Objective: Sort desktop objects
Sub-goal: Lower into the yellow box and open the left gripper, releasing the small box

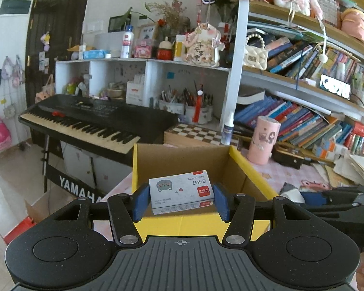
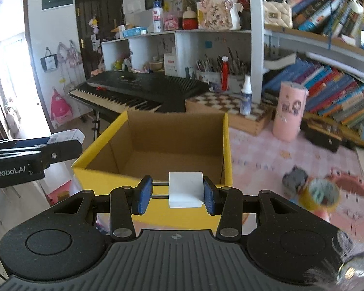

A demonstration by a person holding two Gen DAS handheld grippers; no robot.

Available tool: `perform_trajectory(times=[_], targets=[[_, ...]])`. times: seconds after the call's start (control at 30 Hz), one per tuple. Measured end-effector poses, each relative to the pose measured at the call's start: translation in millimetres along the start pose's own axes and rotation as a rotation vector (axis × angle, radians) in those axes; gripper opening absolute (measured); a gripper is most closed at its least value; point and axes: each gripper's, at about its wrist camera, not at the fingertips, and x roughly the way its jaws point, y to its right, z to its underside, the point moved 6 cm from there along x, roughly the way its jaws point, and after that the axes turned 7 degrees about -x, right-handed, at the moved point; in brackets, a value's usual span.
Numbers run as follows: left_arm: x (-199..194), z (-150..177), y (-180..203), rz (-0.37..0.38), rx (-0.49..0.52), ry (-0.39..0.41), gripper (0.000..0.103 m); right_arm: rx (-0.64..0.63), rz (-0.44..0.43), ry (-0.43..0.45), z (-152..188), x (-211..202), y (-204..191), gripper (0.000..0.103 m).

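My left gripper is shut on a white staples box with a cat drawing and a red label. It hangs over the near wall of an open yellow cardboard box, whose brown inside looks empty. My right gripper is shut on a plain white block, also above the yellow box's near wall. The block rests against the right pad, and a thin rod shows in a gap on its left. Each gripper appears in the other's view: the right one beside the box, the left one with the staples box.
On the pink tablecloth right of the box lie a blurred tape roll and a small dark object. A pink cylinder, a spray bottle and a checkered wooden case stand behind. A black keyboard and crowded bookshelves lie beyond.
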Motion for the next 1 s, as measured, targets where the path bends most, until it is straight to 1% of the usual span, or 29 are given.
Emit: perform_trajectory(times=[0.2, 0.33, 0.5, 0.87, 1.0], targets=[[28.7, -2.4, 9.0, -0.025, -0.003, -0.019, 0.055, -0.072, -0.025, -0.011, -21.3, 33.4, 21.9, 0.040], [45.4, -2.5, 15.3, -0.043, 0.003, -0.033, 0.055, -0.118, -0.059, -0.043, -24.4, 52.0, 29.1, 0.041], [65.1, -2.8, 19.4, -0.062, 0.007, -0.064, 0.055, -0.206, -0.108, -0.071, -27.1, 74.5, 28.0, 0.041], [103.5, 7.2, 15.4, -0.127, 0.026, -0.160, 0.055, -0.487, -0.204, -0.159, -26.7, 125.8, 31.0, 0.041], [114.4, 12.8, 15.1, -0.145, 0.050, -0.196, 0.055, -0.593, -0.258, -0.185, -26.1, 139.1, 29.1, 0.041]])
